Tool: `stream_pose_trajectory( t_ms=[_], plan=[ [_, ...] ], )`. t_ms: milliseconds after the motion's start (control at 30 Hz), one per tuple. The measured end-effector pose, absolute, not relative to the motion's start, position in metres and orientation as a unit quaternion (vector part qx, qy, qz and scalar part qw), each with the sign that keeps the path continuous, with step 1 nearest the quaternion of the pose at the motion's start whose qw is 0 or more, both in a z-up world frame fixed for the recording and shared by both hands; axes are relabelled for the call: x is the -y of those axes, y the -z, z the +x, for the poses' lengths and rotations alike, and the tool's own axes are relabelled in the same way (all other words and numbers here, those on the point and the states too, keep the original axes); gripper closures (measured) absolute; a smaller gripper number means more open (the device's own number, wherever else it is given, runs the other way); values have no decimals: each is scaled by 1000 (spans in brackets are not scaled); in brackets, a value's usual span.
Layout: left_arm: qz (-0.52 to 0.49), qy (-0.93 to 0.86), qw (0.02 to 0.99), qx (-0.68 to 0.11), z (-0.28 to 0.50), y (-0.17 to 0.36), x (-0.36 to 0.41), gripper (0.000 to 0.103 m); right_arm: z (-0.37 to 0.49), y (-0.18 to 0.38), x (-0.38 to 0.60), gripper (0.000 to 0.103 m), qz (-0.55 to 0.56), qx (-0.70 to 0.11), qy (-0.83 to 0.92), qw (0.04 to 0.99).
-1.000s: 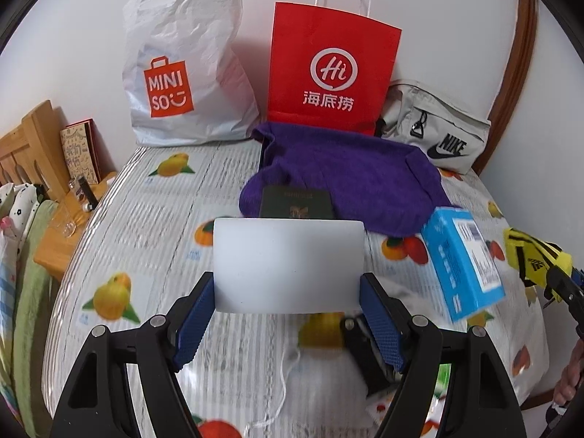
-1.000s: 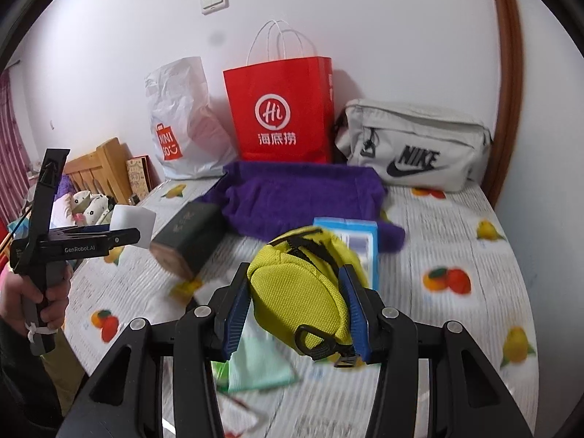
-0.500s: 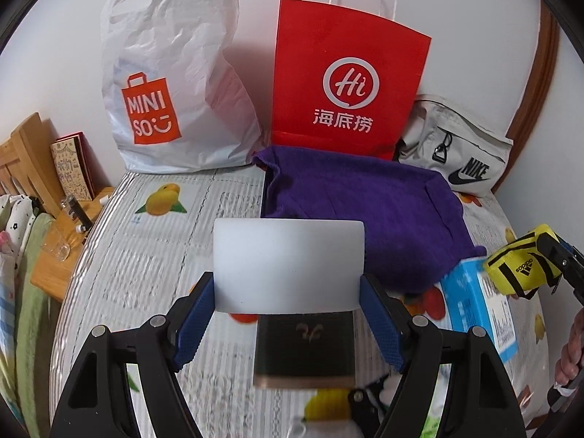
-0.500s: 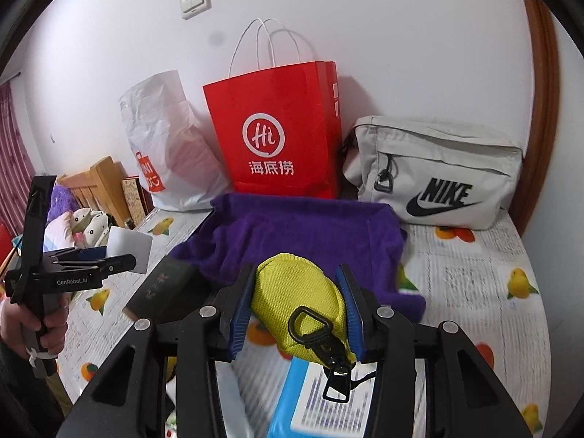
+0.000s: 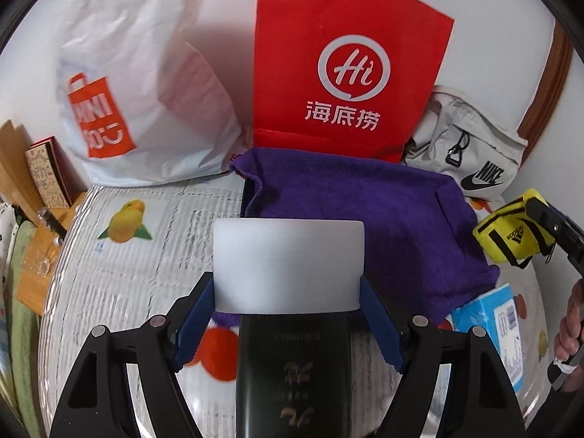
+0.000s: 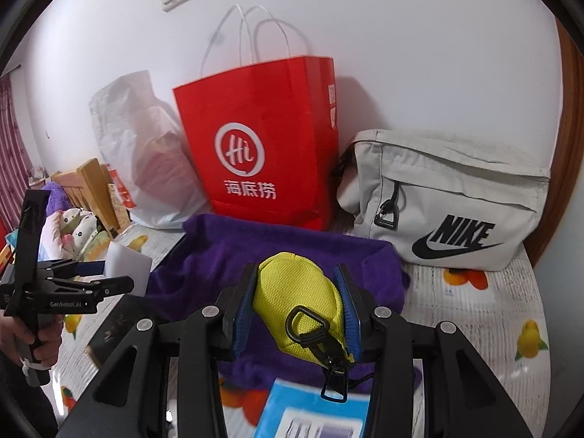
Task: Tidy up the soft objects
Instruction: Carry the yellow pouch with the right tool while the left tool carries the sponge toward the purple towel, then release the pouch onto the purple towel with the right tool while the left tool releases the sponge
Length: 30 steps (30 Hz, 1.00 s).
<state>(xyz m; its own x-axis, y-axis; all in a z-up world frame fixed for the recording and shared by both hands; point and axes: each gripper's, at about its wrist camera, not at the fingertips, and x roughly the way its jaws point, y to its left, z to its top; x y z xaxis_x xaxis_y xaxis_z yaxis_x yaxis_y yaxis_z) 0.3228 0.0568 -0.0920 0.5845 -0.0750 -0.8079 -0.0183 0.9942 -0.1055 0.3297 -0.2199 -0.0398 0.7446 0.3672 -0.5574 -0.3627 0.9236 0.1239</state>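
Observation:
My left gripper (image 5: 288, 314) is shut on a white foam block (image 5: 288, 266) and holds it above the table, over the near edge of a purple towel (image 5: 365, 211). My right gripper (image 6: 297, 306) is shut on a yellow mesh pouch (image 6: 295, 292) with a black clip, held above the purple towel (image 6: 277, 252). The pouch also shows at the right of the left wrist view (image 5: 511, 233). The white block shows at the left of the right wrist view (image 6: 127, 266).
A red paper bag (image 5: 346, 65), a white Miniso plastic bag (image 5: 135, 84) and a grey Nike bag (image 6: 452, 204) stand against the back wall. A dark box (image 5: 295, 372) and a blue box (image 5: 496, 325) lie on the fruit-print tablecloth (image 5: 127, 255). A wooden headboard (image 6: 91, 186) is left.
Both grippers have moved forward toward the bags at the wall with their loads still held. The bags and towel look closer; the dark box now lies under my left gripper.

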Motion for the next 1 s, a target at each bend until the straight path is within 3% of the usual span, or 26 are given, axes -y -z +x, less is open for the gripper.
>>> stream_pose_trajectory(
  t_ms=[567, 933, 1000],
  plan=[
    [-35, 25, 860, -508, 402, 133, -34, 25, 425, 84, 211, 60, 33, -379, -233, 895],
    [-27, 26, 846, -531, 419, 150, -25, 23, 447, 92, 223, 51, 5, -389, -193, 901],
    [-28, 25, 845, -534, 421, 150, -25, 22, 451, 94, 222, 45, -8, -395, -184, 900]
  ],
)
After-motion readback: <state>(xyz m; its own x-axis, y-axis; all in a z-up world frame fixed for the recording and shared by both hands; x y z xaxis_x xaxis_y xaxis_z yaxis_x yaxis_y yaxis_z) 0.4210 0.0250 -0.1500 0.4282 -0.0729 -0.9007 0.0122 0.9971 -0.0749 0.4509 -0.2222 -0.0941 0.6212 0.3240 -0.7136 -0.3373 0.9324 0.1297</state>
